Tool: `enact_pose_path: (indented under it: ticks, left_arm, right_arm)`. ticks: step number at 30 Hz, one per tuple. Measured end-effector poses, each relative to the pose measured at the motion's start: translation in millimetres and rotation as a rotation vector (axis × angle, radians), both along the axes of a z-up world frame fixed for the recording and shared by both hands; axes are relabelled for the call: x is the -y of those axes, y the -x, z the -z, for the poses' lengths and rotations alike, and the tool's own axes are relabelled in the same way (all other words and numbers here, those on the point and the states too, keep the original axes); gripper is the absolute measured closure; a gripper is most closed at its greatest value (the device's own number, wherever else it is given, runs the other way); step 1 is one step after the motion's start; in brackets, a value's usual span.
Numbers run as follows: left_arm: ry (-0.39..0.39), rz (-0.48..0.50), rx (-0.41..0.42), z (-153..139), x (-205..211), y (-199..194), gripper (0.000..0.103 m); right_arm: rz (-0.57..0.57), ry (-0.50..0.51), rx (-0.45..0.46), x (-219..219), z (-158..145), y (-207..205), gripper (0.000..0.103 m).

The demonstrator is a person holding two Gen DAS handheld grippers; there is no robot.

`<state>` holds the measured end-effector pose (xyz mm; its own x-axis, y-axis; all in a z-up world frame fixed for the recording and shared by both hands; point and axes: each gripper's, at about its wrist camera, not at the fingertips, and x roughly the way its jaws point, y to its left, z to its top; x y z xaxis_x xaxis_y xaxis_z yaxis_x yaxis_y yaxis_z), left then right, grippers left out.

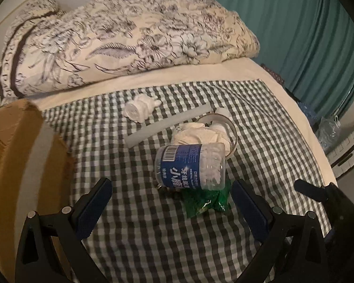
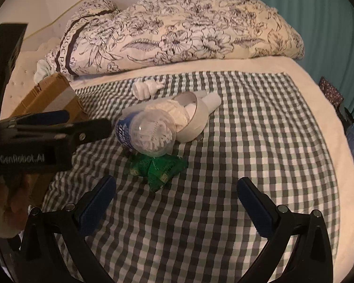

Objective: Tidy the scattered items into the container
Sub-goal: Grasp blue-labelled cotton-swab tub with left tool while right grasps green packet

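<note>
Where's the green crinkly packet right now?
In both wrist views the green packet lies mid-bed on the checked cloth, partly under the tipped-over clear jar, in front of both open grippers.

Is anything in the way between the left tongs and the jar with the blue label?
No. The left tongs are open, and the jar lies on its side just ahead of them. Only bare checked cloth is between. A green packet sits partly under the jar.

"GenRobot.AI" on the left tool [image 2: 59, 127] body, barcode (plus Chinese characters) on the jar [image 1: 191, 166] label
</note>
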<state>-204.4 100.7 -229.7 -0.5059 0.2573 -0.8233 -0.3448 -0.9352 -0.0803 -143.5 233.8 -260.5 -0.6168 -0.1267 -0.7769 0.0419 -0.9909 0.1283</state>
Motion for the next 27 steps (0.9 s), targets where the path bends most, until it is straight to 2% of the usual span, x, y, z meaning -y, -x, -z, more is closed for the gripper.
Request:
enact_pose_path:
  ticks: [6,10,17,19,20,23,27]
  left_arm:
    - [-0.026,0.055,0.061,24.0,-13.4,18.7,0.0]
    - [-0.05,0.059,0.107,38.8,-17.8,32.0,0.0]
    - [-0.112,0.06,0.259,66.7,-22.0,55.4,0.0]
    - [-0.138,0.061,0.251,68.0,-21.2,56.9,0.001]
    - [-0.149,0.065,0.246,67.0,-20.8,57.1,0.01]
    - [-0.18,0.064,0.232,64.7,-18.5,56.9,0.01]
    - [-0.197,0.031,0.209,61.8,-9.8,57.3,0.011]
  right_arm:
    - [-0.006,0.03,0.021,-2.5,18.5,12.6,0.0]
    - [-0.021,0.044,0.024,-0.8,26.5,21.8,0.001]
    - [-0.045,0.066,0.034,4.0,38.3,35.9,0.001]
    - [-0.056,0.067,0.037,6.1,42.2,39.4,0.001]
    - [-0.06,0.065,0.04,6.8,44.1,40.8,0.002]
    - [-0.054,0.053,0.037,7.6,48.3,45.5,0.008]
    - [-0.053,0.063,0.034,10.6,50.5,50.5,0.009]
